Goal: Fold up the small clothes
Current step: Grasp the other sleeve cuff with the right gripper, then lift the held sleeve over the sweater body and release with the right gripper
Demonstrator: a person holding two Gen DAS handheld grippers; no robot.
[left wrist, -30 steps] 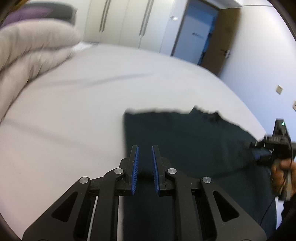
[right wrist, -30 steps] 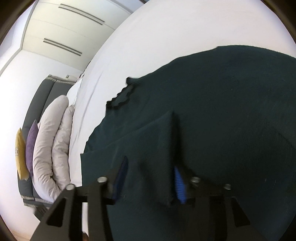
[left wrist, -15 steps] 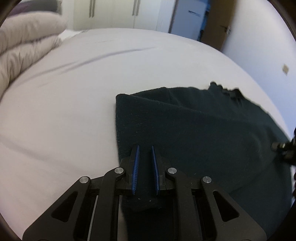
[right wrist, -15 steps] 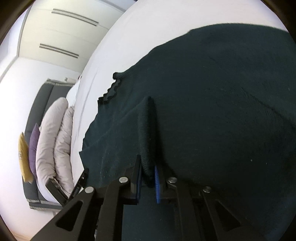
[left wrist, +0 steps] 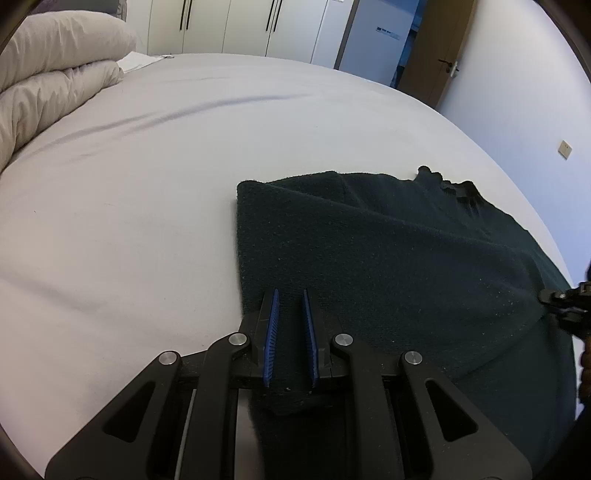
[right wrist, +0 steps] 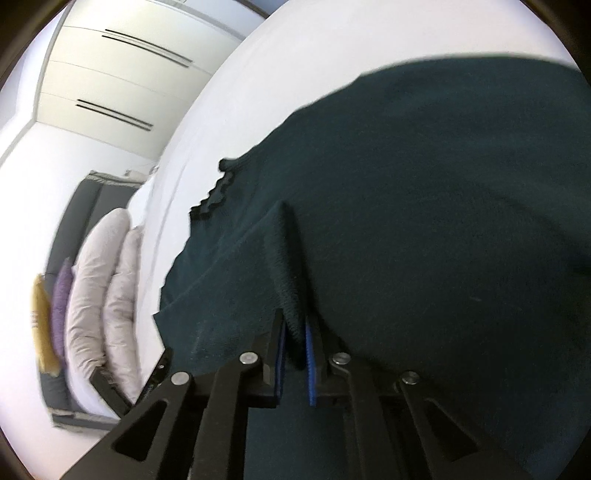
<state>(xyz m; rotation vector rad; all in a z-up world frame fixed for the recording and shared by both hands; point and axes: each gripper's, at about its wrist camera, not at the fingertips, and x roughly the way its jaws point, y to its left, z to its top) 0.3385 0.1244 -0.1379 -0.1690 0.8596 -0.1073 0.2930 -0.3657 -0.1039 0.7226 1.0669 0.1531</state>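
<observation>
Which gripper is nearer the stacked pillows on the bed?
Left. The left gripper grips the dark garment on the side towards the pillows; the right gripper grips its far side.

A home bedroom is showing here: a wide bed [left wrist: 147,184] under a pale sheet, plump pillows [left wrist: 48,74] lying at far left, white wardrobe doors [left wrist: 229,22] and a wooden door [left wrist: 436,48] standing beyond.
</observation>
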